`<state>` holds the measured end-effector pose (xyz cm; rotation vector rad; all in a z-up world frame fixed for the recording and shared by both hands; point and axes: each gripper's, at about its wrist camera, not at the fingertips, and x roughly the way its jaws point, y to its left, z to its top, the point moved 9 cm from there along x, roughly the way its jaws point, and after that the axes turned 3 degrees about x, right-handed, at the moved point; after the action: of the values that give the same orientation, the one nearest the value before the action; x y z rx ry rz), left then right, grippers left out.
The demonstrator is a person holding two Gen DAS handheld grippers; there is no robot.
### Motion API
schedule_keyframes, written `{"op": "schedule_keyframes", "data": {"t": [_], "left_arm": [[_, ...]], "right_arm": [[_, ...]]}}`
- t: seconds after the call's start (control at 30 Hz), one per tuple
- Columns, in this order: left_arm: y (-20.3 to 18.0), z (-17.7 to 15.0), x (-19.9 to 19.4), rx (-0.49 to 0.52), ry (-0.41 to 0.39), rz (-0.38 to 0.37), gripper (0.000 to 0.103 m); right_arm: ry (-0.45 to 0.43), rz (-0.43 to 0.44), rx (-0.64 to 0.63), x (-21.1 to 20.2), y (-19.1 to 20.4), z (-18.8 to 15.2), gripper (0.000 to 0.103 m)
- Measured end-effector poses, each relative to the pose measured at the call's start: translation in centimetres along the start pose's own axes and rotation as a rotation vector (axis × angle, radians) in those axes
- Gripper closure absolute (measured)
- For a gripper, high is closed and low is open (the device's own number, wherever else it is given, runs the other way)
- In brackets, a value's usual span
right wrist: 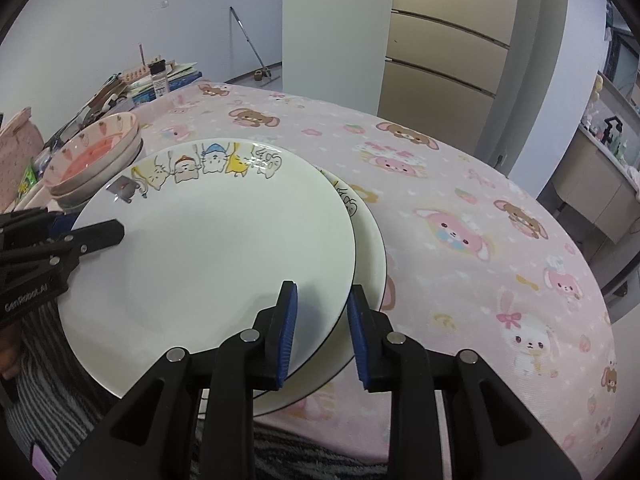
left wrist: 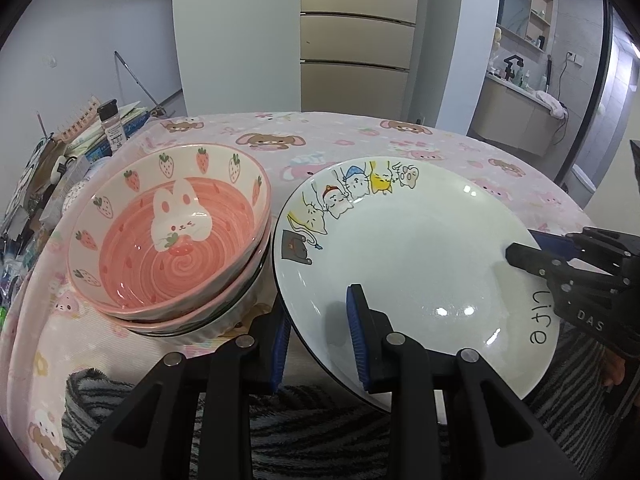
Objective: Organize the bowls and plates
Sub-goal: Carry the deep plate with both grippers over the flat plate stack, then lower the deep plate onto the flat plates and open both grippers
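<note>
A white plate with cartoon cats [left wrist: 416, 248] [right wrist: 216, 240] is held above the table between both grippers. My left gripper [left wrist: 318, 336] straddles its left rim, one finger above and one below. My right gripper [right wrist: 322, 332] straddles its right rim the same way; it shows at the right in the left wrist view [left wrist: 528, 260]. A second plate [right wrist: 370, 240] lies on the table under the held one. A stack of pink strawberry bowls [left wrist: 168, 232] [right wrist: 94, 156] stands to the left.
The round table has a pink cartoon cloth [right wrist: 460, 208]. Clutter with a spice bottle [left wrist: 112, 122], books and boxes sits at the far left edge. A pink bag [right wrist: 18, 152] is at the left. A striped grey fabric [left wrist: 280, 432] lies at the near edge.
</note>
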<state>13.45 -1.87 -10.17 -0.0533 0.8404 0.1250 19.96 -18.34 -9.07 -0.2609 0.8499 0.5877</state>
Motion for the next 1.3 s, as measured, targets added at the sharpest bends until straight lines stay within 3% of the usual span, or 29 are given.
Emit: {"op": "schedule_keyframes", "data": {"t": [0.3, 0.67, 0.87, 1.17, 1.23, 1.3], "left_arm": [[0.0, 0.2, 0.2, 0.017, -0.005, 0.023, 0.074], [-0.3, 0.3, 0.5, 0.043, 0.000, 0.060, 0.074], [-0.4, 0.1, 0.7, 0.044, 0.004, 0.040, 0.069], [-0.7, 0.0, 0.9, 0.057, 0.017, 0.018, 0.065], [-1.0, -0.2, 1.1, 0.065, 0.027, -0.008, 0.063], [-1.4, -0.3, 1.3, 0.078, 0.039, -0.029, 0.059]], "right_arm": [[-0.011, 0.007, -0.022, -0.7, 0.0, -0.2, 0.078], [0.020, -0.038, -0.100, 1.4, -0.1, 1.5, 0.077], [0.023, 0.017, -0.089, 2.3, -0.4, 2.4, 0.077], [0.033, -0.026, -0.154, 2.0, -0.3, 2.4, 0.077], [0.030, -0.053, -0.164, 1.3, -0.3, 1.9, 0.076], [0.038, -0.136, -0.211, 0.8, -0.5, 1.2, 0.079]]}}
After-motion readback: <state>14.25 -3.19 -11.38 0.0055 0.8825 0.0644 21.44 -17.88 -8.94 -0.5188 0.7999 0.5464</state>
